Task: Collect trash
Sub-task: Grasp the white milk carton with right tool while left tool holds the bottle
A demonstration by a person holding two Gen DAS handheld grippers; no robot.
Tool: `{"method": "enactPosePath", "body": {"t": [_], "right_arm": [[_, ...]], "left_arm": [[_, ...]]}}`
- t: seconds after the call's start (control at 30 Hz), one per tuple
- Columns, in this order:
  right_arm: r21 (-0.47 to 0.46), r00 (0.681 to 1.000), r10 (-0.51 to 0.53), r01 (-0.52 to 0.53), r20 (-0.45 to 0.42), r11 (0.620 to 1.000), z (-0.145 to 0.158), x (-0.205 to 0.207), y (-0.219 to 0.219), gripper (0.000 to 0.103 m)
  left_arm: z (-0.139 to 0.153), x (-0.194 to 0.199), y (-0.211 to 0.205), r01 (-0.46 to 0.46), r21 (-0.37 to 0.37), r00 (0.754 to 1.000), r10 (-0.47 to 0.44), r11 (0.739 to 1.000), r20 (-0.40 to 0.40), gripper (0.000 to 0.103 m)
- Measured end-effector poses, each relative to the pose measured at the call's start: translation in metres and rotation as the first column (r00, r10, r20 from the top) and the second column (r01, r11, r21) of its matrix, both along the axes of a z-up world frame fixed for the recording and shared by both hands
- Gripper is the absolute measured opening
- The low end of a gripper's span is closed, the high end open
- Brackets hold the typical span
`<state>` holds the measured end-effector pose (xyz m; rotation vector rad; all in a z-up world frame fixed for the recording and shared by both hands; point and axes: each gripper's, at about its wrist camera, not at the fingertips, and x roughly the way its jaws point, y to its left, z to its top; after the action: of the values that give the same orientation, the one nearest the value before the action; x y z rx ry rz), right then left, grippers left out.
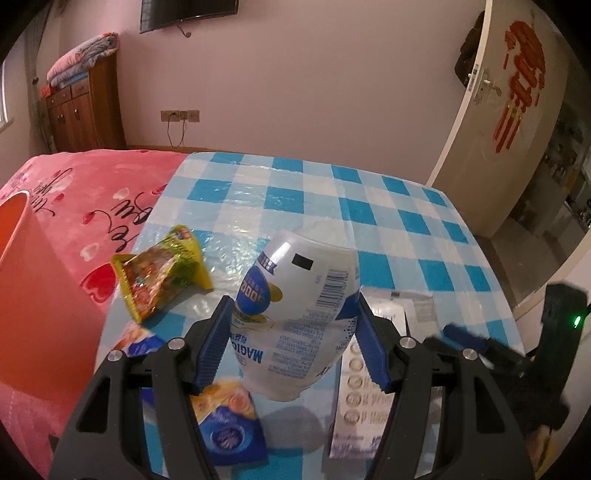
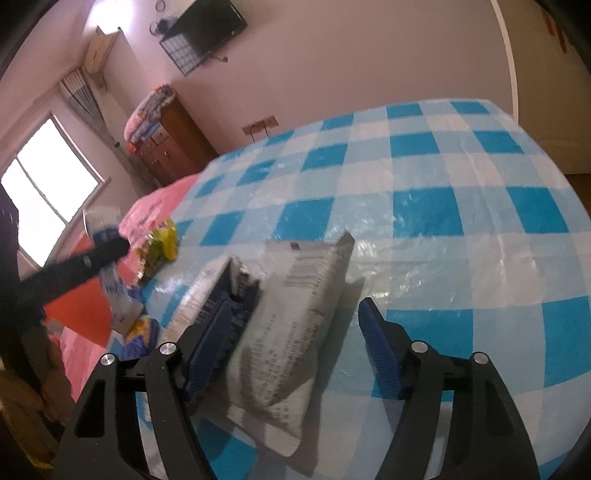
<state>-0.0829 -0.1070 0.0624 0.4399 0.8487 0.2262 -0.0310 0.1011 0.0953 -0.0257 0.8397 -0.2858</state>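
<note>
The left gripper [image 1: 291, 332] is clamping a crushed plastic bottle [image 1: 295, 317] above the checked table [image 1: 406, 221], near the orange bin [image 1: 33, 295]. The right gripper [image 2: 291, 350] is straddling a silver packet [image 2: 291, 332]; only one pad is touching it. A yellow wrapper [image 1: 162, 273] and a blue packet [image 1: 229, 428] are waiting, so most looks undone.

Glossy plastic bottle [image 1: 291, 314] – shiny film tablecloth [image 1: 369, 206].

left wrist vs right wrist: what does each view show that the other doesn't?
Left wrist only: the left gripper shut on a white plastic bottle, lifted off the table, a blister pack under it, and a door with red decoration.

Right wrist only: the right gripper around a grey printed packet, with only its left pad touching the packet, and a window.

Both: the blue checked tablecloth, yellow snack wrapper, orange bin, pink bedspread, wall TV.
</note>
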Motion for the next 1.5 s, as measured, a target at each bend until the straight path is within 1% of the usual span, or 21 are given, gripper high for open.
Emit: {"method": "enactPosePath", "body": {"t": [0.1, 0.13, 0.17, 0.3, 0.37, 0.4, 0.5, 0.53, 0.67, 0.83, 0.93, 1.0, 1.13, 1.23, 1.33, 1.43, 1.5], "right_arm": [[0.052, 1.0, 0.009, -0.01, 0.023, 0.999, 0.012, -0.009, 0.006, 0.072], [0.06, 1.0, 0.014, -0.016, 0.028, 0.998, 0.016, -0.012, 0.011, 0.077], [0.056, 0.999, 0.018, -0.019, 0.031, 0.998, 0.019, -0.013, 0.015, 0.081], [0.018, 0.997, 0.075, -0.075, 0.03, 0.997, 0.024, -0.015, 0.047, 0.081], [-0.004, 0.996, 0.091, -0.091, 0.021, 0.996, 0.023, -0.014, 0.062, 0.085], [-0.02, 0.995, 0.097, -0.097, 0.02, 0.995, 0.023, -0.014, 0.069, 0.087], [-0.084, 0.994, 0.104, -0.102, 0.02, 0.991, 0.022, -0.011, 0.088, 0.087], [-0.123, 0.995, 0.1, -0.097, 0.02, 0.988, 0.022, -0.009, 0.096, 0.087], [-0.221, 0.996, 0.086, -0.083, 0.005, 0.972, 0.017, 0.0, 0.112, 0.088], [-0.306, 0.994, 0.104, -0.107, -0.027, 0.946, 0.005, 0.008, 0.124, 0.088], [-0.383, 0.994, 0.11, -0.11, -0.021, 0.917, 0.004, 0.006, 0.124, 0.088], [-0.404, 0.995, 0.101, -0.098, -0.015, 0.91, 0.005, 0.004, 0.119, 0.088], [-0.407, 0.997, 0.074, -0.072, -0.01, 0.91, 0.009, 0.0, 0.104, 0.088], [-0.411, 0.997, 0.077, -0.074, -0.009, 0.909, 0.011, -0.003, 0.101, 0.088], [-0.462, 0.996, 0.091, -0.077, 0.008, 0.884, 0.012, -0.007, 0.107, 0.088], [-0.517, 0.992, 0.123, -0.093, 0.023, 0.851, 0.012, -0.011, 0.115, 0.088], [-0.547, 0.99, 0.142, -0.106, 0.024, 0.83, 0.009, -0.012, 0.12, 0.086]], "left_arm": [[0.001, -0.009, 0.005, 0.003, 0.002, 1.0, -0.003, 1.0, 0.004, 0.065], [0.001, -0.013, 0.008, 0.002, 0.01, 1.0, -0.003, 1.0, 0.009, 0.065], [0.002, -0.016, 0.01, 0.004, 0.011, 1.0, -0.004, 1.0, 0.012, 0.065], [0.005, -0.028, 0.024, 0.003, -0.003, 1.0, -0.003, 1.0, 0.015, 0.065], [0.006, -0.031, 0.03, 0.002, -0.011, 1.0, -0.002, 1.0, 0.012, 0.065], [0.006, -0.033, 0.034, 0.001, -0.016, 1.0, -0.001, 1.0, 0.011, 0.065], [0.004, -0.039, 0.043, -0.002, -0.024, 1.0, 0.002, 1.0, 0.009, 0.065], [0.004, -0.042, 0.048, -0.005, -0.029, 1.0, 0.005, 1.0, 0.008, 0.065], [0.0, -0.048, 0.06, -0.008, -0.05, 1.0, 0.008, 0.999, 0.001, 0.065], [-0.006, -0.056, 0.071, -0.004, -0.07, 1.0, 0.003, 0.998, -0.012, 0.065], [-0.009, -0.06, 0.075, 0.001, -0.077, 1.0, -0.002, 0.997, -0.02, 0.065], [-0.011, -0.063, 0.077, 0.004, -0.082, 1.0, -0.006, 0.997, -0.026, 0.065], [-0.015, -0.068, 0.079, 0.012, -0.086, 0.999, -0.016, 0.996, -0.036, 0.065], [-0.016, -0.072, 0.077, 0.022, -0.087, 0.999, -0.025, 0.996, -0.042, 0.065], [-0.017, -0.077, 0.077, 0.03, -0.088, 0.998, -0.034, 0.996, -0.047, 0.065], [-0.018, -0.084, 0.076, 0.033, -0.083, 0.998, -0.037, 0.996, -0.047, 0.065], [-0.018, -0.089, 0.078, 0.031, -0.085, 0.998, -0.035, 0.996, -0.048, 0.065]]}}
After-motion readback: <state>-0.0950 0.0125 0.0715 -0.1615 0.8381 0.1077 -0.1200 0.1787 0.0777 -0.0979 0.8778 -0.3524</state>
